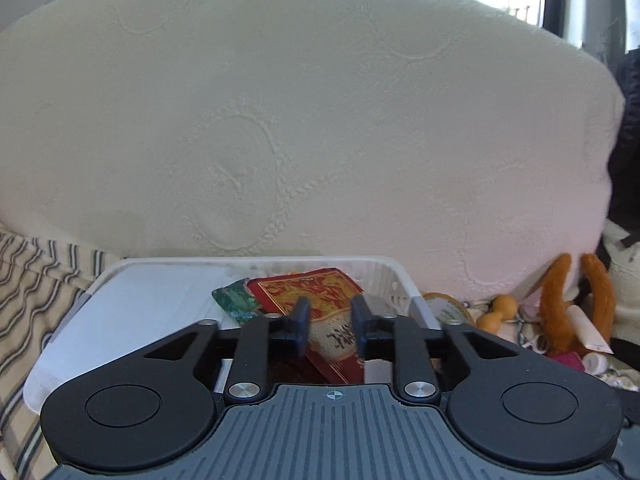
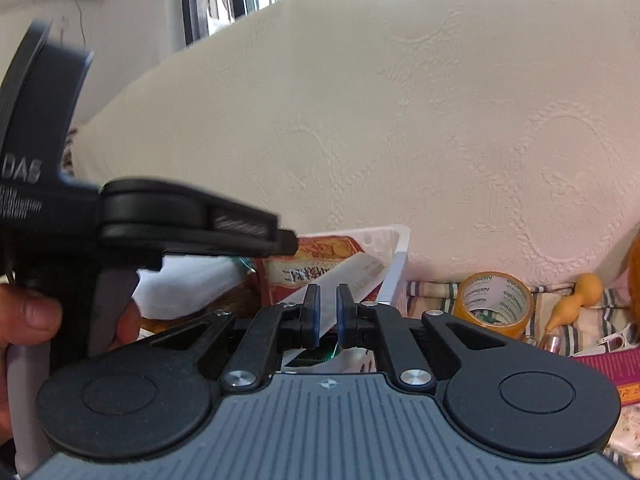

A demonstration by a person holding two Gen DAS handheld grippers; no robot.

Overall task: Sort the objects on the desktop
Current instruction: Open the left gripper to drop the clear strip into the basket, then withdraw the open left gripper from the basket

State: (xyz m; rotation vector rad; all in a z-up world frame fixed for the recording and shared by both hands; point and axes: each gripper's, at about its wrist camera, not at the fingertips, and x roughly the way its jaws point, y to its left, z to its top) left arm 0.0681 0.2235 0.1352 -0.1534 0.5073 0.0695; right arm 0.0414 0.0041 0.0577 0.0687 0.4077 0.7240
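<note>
Both tools hung over the white basket [image 1: 384,268] set against a big cream pillow [image 1: 320,120]. Left tool [image 1: 331,326] stood parted, gripping nothing, above a red packet [image 1: 316,292] lying in the basket. Right tool [image 2: 328,314] was pinched on a white strip [image 2: 352,276] slanting toward the basket's far right corner. Right of the basket sat a tape roll [image 2: 496,300] and a yellow gourd [image 2: 576,300].

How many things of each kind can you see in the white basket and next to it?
Red packets in the basket: 1
Green packets: 1
Tape rolls: 1
Yellow gourd toys: 1
White tubes: 1
Total: 5
</note>
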